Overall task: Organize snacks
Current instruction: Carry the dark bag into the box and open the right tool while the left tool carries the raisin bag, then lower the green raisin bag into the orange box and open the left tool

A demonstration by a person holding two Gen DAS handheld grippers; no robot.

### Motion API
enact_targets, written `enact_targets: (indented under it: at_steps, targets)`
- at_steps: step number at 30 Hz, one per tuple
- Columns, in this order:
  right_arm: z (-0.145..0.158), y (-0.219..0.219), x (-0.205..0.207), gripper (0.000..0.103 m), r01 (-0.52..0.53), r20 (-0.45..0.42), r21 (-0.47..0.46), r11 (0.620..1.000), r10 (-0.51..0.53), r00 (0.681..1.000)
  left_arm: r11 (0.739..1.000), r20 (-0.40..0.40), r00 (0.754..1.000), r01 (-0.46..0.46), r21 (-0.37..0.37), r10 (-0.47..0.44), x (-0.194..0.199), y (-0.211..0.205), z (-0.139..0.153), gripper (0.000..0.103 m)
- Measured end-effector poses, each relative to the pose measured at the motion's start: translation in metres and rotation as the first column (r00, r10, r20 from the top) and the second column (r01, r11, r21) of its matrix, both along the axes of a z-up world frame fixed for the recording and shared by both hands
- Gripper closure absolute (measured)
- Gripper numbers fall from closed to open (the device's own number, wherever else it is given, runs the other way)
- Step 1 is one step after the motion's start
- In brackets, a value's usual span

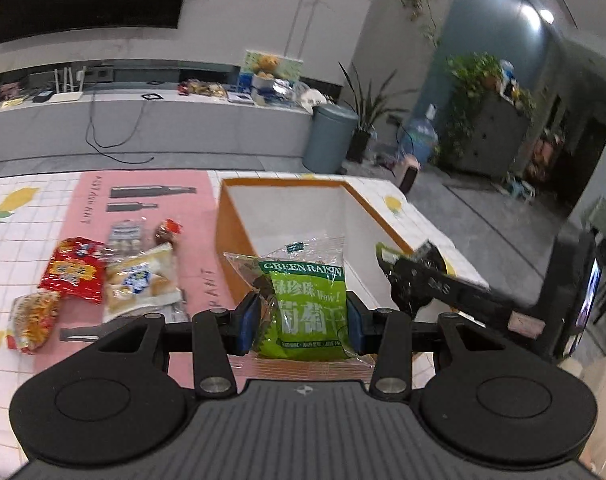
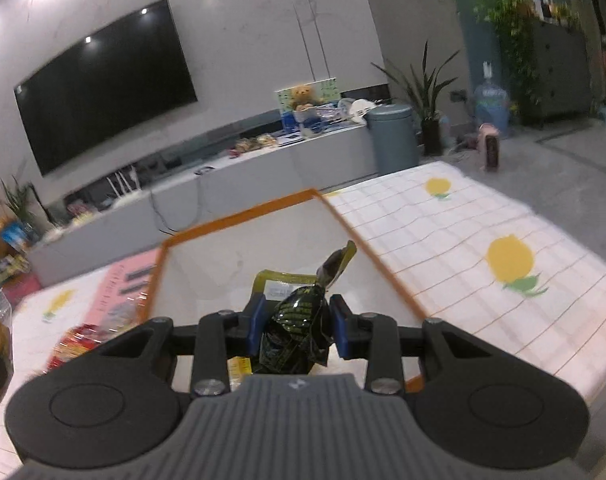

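Observation:
My left gripper (image 1: 301,318) is shut on a green raisin packet (image 1: 307,312) and holds it at the near edge of the orange-rimmed box (image 1: 239,240). My right gripper (image 2: 297,326) is shut on a dark twisted snack wrapper (image 2: 299,328) above the same box (image 2: 343,220), whose white inside holds a yellow-edged packet (image 2: 281,285). The right gripper also shows in the left wrist view (image 1: 419,276), over the box's right wall. Loose snacks lie left of the box: a red packet (image 1: 77,270), a white bread packet (image 1: 143,280) and an orange-filled packet (image 1: 33,320).
The box stands on a table with a white lemon-print cloth (image 2: 483,240) and a pink mat (image 1: 143,200). More small packets (image 1: 125,234) lie behind the loose snacks. A TV bench (image 1: 143,120), a grey bin (image 1: 329,138) and plants stand beyond.

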State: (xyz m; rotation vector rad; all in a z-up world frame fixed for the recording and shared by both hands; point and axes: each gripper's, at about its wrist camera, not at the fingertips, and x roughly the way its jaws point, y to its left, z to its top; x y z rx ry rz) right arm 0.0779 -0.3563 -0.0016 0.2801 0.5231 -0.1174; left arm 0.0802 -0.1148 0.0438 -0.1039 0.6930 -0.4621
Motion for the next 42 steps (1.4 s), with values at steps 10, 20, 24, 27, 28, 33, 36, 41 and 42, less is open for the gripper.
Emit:
enact_targets:
  at_steps: [10,20,24,27,28,33,36,41,42]
  targets:
    - [-0.022,0.0,0.026,0.07,-0.039,-0.136,-0.109,0.993,0.024,0.99,0.999,-0.037,0.999,-0.035,0.034,0.036,-0.005,-0.013,-0.01,0.054]
    - [-0.025,-0.006,0.027,0.069,0.003,-0.168,-0.119,0.993,-0.023,0.986,0.996,-0.032,0.998,-0.049,0.076,0.052,-0.012,-0.016,-0.003,0.054]
    - [-0.021,-0.01,0.023,0.06,0.007,-0.141,-0.069,0.998,-0.017,0.99,0.995,-0.029,0.998,-0.048,0.092,0.051,-0.014,-0.018,-0.001,0.053]
    - [-0.016,-0.011,0.019,0.054,0.011,-0.11,-0.056,0.998,-0.017,0.994,0.994,-0.026,0.999,-0.043,0.103,0.046,-0.015,-0.023,0.0,0.054]
    - [-0.015,-0.012,0.018,0.053,0.018,-0.102,-0.051,0.999,-0.023,0.995,0.993,-0.024,0.999,-0.041,0.108,0.044,-0.015,-0.025,0.0,0.054]
    - [-0.003,-0.021,0.004,0.045,0.065,-0.033,0.001,0.998,-0.065,0.997,0.991,-0.027,0.999,-0.029,0.13,0.033,-0.011,-0.039,-0.003,0.054]
    - [0.005,-0.03,-0.005,0.042,0.082,0.013,0.044,0.996,-0.083,0.996,0.99,-0.033,0.999,-0.02,0.14,0.025,-0.004,-0.052,-0.007,0.054]
    - [0.011,-0.04,-0.017,0.041,0.129,0.035,0.058,0.99,-0.131,0.991,0.992,-0.068,0.998,0.004,0.129,0.005,0.012,-0.075,-0.018,0.054]
    - [0.012,-0.043,-0.02,0.041,0.139,0.042,0.068,0.988,-0.142,0.989,0.992,-0.084,0.996,0.006,0.122,0.004,0.017,-0.08,-0.02,0.054]
